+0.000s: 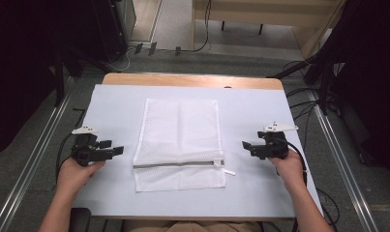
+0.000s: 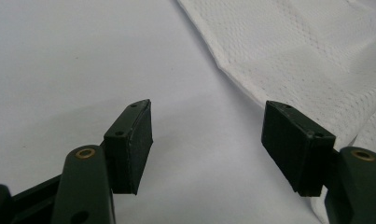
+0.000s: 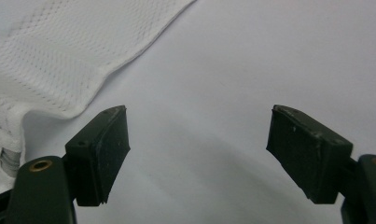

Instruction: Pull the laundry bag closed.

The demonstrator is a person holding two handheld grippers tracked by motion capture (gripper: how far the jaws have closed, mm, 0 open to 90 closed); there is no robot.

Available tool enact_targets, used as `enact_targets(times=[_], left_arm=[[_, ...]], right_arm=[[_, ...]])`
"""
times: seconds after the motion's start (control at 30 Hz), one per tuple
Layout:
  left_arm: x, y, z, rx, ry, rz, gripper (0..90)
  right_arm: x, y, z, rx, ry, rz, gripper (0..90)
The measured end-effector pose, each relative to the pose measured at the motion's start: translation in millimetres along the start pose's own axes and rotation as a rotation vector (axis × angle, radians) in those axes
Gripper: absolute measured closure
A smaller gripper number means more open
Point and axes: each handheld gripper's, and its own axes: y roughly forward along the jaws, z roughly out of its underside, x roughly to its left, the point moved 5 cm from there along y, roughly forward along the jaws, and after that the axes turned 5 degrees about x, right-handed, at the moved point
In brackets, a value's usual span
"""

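Note:
A white mesh laundry bag (image 1: 180,142) lies flat in the middle of the table, its grey zipper (image 1: 178,164) running across near the front end. My left gripper (image 1: 118,151) rests on the table just left of the bag, pointing toward it, jaws open and empty. In the left gripper view the left gripper (image 2: 206,140) has bare table between its pads, and the bag's edge (image 2: 279,65) lies beyond it on the right. My right gripper (image 1: 246,145) sits right of the bag, open and empty. In the right gripper view the bag (image 3: 50,60) lies ahead of the right gripper (image 3: 197,149) on the left.
A pale sheet (image 1: 250,106) covers the wooden table (image 1: 192,79). Metal rails (image 1: 37,154) run along both sides on the floor. Cables and dark stands (image 1: 323,77) stand beyond the far corners. The zipper pull tab (image 1: 230,172) sticks out at the bag's right edge.

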Motion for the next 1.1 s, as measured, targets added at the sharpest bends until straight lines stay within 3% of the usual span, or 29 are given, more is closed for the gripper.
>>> enact_targets(times=[1.1], left_arm=[[-2.0,5.1,1.7,0.033,0.011,-0.005,34.3]], right_arm=[[0.1,4.7,2.4,0.032,0.006,-0.003,22.4]])
